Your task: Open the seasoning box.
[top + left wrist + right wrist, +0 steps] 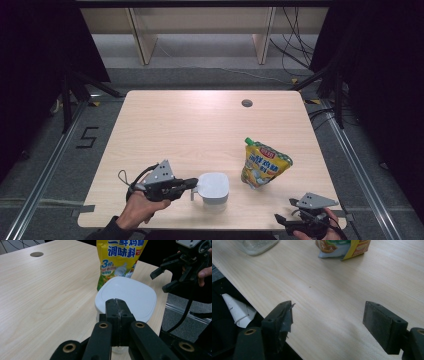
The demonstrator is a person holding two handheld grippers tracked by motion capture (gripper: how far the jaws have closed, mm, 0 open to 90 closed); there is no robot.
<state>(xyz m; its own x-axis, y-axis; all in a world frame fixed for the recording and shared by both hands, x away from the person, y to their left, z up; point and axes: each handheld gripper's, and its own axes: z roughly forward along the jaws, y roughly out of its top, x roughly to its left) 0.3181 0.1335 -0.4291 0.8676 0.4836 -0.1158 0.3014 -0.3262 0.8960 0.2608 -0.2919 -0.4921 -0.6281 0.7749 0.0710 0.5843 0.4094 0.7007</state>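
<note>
Left gripper sits w/ jaws pressed together at the left side of the white-lidded container, tips right at the lid's rim; can't tell if a lid tab is pinched between them or they're just closed against the edge. Container is a clear tub w/ a white rounded-square lid, near the table's front edge, roughly mid-width. Probably that hand is steadying it or getting ready to pry the lid up. Right gripper hangs at the front right corner, jaws spread wide, nothing between them, approx. level w/ the tabletop edge — looks parked, waiting its turn. Yellow seasoning pouch w/ green cap stands just right of and behind the container, apart from it, w/in easy reach of the right hand, likely so its contents can go into the tub once open.
</note>
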